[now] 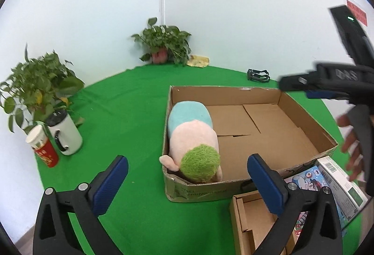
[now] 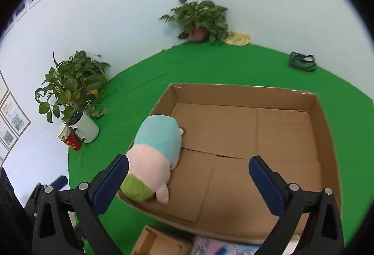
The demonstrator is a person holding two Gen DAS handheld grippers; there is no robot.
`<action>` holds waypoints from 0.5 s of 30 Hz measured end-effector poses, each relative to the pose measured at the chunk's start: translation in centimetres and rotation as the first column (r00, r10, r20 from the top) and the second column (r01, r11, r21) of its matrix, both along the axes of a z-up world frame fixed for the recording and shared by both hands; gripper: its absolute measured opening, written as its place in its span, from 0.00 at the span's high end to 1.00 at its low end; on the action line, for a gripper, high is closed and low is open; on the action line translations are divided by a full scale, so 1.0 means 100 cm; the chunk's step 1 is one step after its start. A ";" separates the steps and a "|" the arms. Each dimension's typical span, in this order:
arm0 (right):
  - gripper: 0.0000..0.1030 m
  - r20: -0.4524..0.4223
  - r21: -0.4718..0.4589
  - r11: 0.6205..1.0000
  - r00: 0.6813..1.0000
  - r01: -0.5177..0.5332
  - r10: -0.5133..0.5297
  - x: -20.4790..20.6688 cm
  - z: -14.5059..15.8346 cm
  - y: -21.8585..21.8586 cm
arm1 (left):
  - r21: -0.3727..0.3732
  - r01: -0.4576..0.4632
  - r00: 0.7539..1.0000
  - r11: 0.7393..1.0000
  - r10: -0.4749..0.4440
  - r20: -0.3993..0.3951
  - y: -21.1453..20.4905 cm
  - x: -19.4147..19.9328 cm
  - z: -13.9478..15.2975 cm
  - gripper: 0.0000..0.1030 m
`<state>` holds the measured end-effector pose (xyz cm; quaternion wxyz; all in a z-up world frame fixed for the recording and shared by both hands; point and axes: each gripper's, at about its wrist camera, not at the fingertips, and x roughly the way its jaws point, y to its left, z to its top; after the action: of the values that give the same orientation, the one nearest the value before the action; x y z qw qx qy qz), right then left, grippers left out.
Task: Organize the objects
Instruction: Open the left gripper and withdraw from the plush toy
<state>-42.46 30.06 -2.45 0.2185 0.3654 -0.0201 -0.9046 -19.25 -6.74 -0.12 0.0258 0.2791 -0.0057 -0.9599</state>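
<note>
A plush toy (image 1: 192,141) with a blue, pink and green body lies inside the shallow cardboard box (image 1: 303,112), against its left wall. The right wrist view shows the same plush toy (image 2: 154,154) in the box (image 2: 327,138). My left gripper (image 1: 187,180) hovers open above the box's near left corner with nothing between its blue pads. My right gripper (image 2: 188,181) is open too, above the near part of the box, empty. In the left wrist view the right gripper's body (image 1: 332,82) shows blurred at the right edge, held by a hand (image 1: 353,145).
A green cloth (image 1: 121,114) covers the round table. A white jug (image 1: 65,133) and a red cup (image 1: 43,149) stand at the left by a potted plant (image 1: 35,89). Another plant (image 1: 163,43) and a black object (image 1: 258,75) sit at the back. A small open carton (image 1: 254,220) and printed boxes (image 1: 339,182) lie near me.
</note>
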 end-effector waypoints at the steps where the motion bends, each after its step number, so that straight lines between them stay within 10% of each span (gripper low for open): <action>1: 0.01 -0.024 0.035 0.999 0.999 0.028 -0.027 0.017 0.001 0.010 | -0.014 -0.009 1.000 1.000 0.009 -0.015 0.005 0.013 0.005 0.00; 15: 0.01 -0.108 0.155 0.979 0.987 0.135 -0.119 0.139 -0.032 0.037 | 0.031 0.021 1.000 0.999 -0.021 0.014 0.048 0.099 0.018 0.00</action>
<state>-28.57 33.75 -5.67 0.1305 0.3351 0.0406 -0.9322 -9.38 -1.99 1.70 0.0114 0.2863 0.0060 -0.9581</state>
